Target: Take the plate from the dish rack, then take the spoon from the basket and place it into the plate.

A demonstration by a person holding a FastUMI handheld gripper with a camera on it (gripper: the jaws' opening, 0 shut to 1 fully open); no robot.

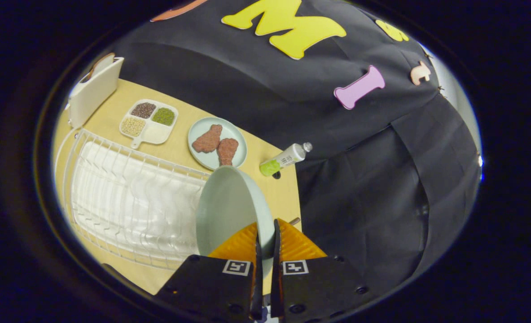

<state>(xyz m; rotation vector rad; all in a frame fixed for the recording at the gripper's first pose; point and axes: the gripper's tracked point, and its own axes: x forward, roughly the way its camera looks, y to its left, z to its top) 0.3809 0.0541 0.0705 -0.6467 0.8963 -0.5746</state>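
- Above the wooden table (182, 150), the gripper (265, 240) holds a pale green plate (229, 208) by its rim, its two fingers nearly closed with the plate's edge pinched between them, one finger on each face.
- Held on edge, the plate stands almost upright, just as it would sit between the wires of the white dish rack (126, 202); it hangs beside the rack's near end and appears clear of the slots.
- Judging from that, the first step looks close to done: what remains is to lay the plate flat on the table.
- Beyond the rack lie a second plate with two pieces of fried chicken (216, 143), a divided tray of beans and grains (148, 122) and a small bottle (285, 159) on its side near the table's edge.
- A white box (95, 89) stands behind the rack; whether it is the basket with the spoon cannot be told.
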